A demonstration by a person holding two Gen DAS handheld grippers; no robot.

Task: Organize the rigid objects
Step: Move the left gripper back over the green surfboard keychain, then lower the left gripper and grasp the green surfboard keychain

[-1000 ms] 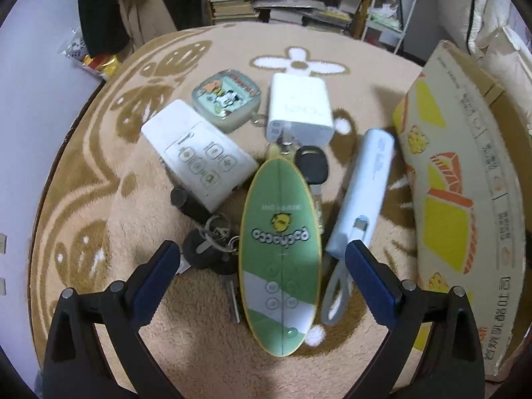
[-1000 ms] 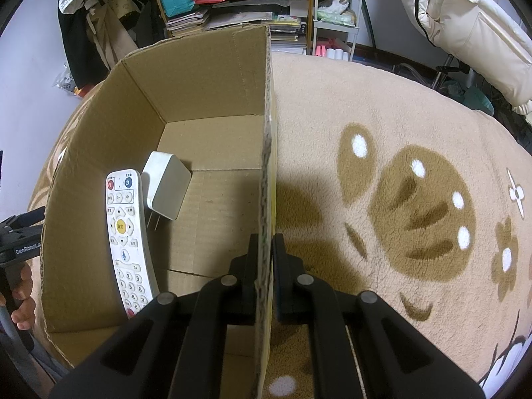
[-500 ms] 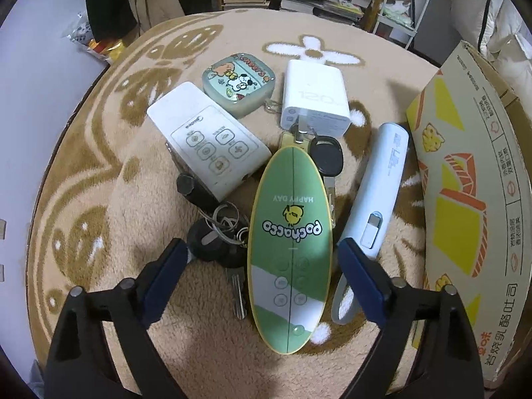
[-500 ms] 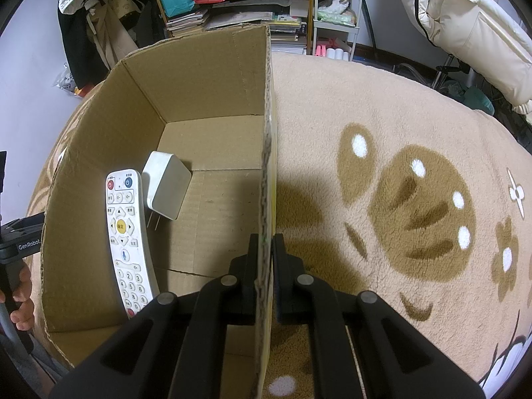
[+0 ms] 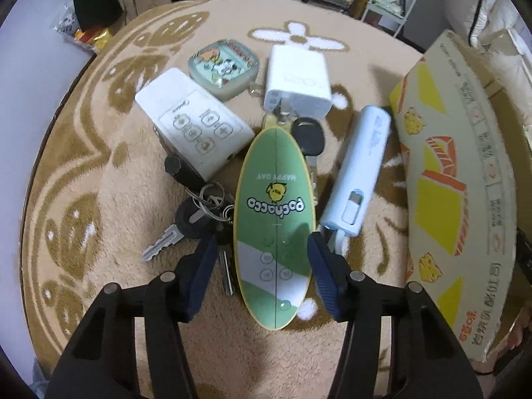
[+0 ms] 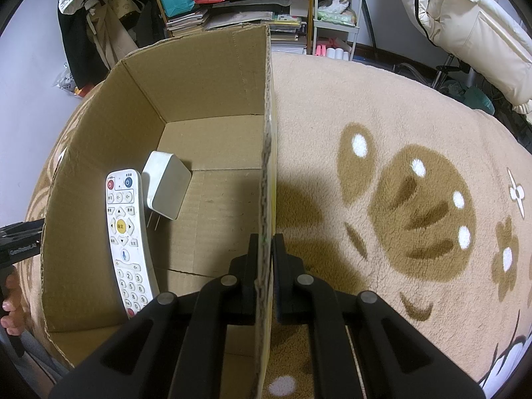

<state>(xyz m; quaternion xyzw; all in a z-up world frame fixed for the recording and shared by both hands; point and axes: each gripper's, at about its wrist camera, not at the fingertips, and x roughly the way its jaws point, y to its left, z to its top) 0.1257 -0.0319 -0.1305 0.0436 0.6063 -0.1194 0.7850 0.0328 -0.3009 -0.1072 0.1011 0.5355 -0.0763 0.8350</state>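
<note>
A green oval remote (image 5: pixel 272 199) with a yellow chick print lies on the beige rug. My left gripper (image 5: pixel 262 246) points down over its near end, one blue pad on each side. The jaws are closing, and a small gap still shows at the left pad. Around the remote lie a bunch of keys (image 5: pixel 199 212), a black-headed key (image 5: pixel 307 139), a white box remote (image 5: pixel 196 123), a white charger (image 5: pixel 299 79), a pale blue power bank (image 5: pixel 362 169) and a cartoon-print case (image 5: pixel 222 65). My right gripper (image 6: pixel 265 242) is shut on the cardboard box's wall (image 6: pixel 267 166).
Inside the box lie a white TV remote (image 6: pixel 126 236) and a white plug adapter (image 6: pixel 166 186). The box's printed outer side (image 5: pixel 449 183) stands just right of the pile. Shelves with books and bags line the far wall, and a padded chair (image 6: pixel 465 33) stands at the right.
The left gripper's jaws have narrowed from wide apart to close beside the green remote, and the view has tipped a little further down. The right gripper and the box have not moved.
</note>
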